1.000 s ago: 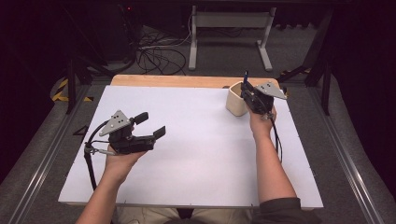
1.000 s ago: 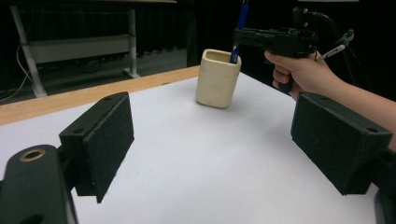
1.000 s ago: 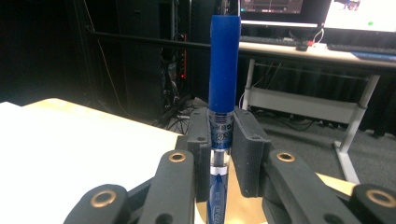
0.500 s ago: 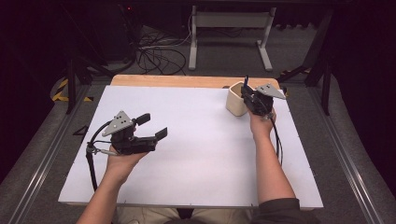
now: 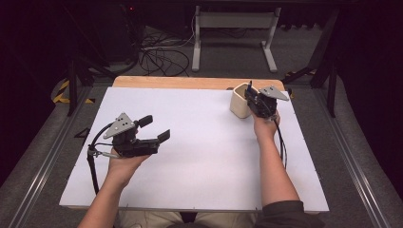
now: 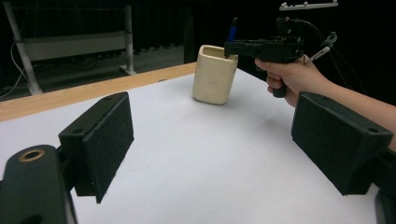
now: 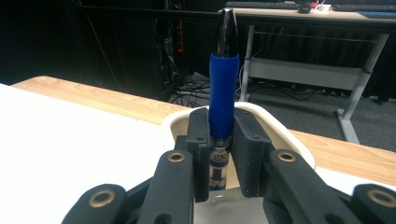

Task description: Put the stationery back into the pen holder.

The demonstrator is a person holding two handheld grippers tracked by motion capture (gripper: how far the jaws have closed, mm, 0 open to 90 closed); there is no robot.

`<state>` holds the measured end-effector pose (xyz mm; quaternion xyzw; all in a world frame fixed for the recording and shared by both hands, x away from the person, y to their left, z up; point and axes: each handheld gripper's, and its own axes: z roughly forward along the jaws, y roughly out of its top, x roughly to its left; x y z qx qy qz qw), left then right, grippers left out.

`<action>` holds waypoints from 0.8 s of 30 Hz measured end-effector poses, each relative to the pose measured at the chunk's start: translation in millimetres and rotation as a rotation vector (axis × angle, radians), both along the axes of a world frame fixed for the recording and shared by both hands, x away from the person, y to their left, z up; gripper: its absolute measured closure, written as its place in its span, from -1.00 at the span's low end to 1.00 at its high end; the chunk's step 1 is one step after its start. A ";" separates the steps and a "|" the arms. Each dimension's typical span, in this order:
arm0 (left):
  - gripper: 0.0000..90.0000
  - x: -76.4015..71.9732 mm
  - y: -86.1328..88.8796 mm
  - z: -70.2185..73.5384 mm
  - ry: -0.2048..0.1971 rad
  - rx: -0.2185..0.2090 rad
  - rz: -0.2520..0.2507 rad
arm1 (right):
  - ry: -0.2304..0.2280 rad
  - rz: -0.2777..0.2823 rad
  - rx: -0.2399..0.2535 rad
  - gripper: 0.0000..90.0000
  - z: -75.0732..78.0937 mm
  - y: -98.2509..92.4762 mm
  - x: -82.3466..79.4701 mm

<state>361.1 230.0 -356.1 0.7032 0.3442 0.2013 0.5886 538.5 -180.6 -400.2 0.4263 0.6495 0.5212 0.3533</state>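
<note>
Right gripper [image 7: 219, 154] fingers clamped on glossy blue-gripped pen [image 7: 222, 88] above matte cream cup [image 5: 240, 101], upper right; left gripper [image 6: 210, 149] foam-padded fingers wide.

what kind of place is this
Probably a lab or workshop set up for recording: a white-topped table, a tangle of cables on the grey floor, and a desk frame behind.

Room dark, walls lost in black. Bench [image 5: 190, 156] with white top, bare wood strip [image 5: 190, 82] along far edge. Grey carpet floor [image 5: 228, 61] beyond. White-legged desk frame [image 5: 233, 28] at back, second desk [image 7: 327, 18] with keyboard at far wall. Tangle of black cables [image 5: 157, 57] on floor. Yellow-black hazard tape [image 5: 62, 91] at left. Metal rails [image 5: 361, 171] flanking bench both sides.
</note>
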 end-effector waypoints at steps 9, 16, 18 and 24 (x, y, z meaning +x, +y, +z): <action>-0.68 0.6 -0.6 -0.7 0.003 0.007 -0.006 | 0.023 0.000 -0.004 0.73 -4.5 0.8 1.9; -0.68 0.5 -0.6 -0.7 0.003 0.010 -0.008 | 0.027 0.001 -0.003 0.72 -6.2 1.6 2.7; -0.68 0.6 -0.5 -0.7 0.003 0.012 -0.008 | 0.024 0.001 -0.002 0.72 -5.9 1.5 2.8; -0.68 0.5 -0.4 -0.6 0.002 0.007 -0.008 | 0.029 -0.001 -0.001 0.69 -6.2 0.5 2.6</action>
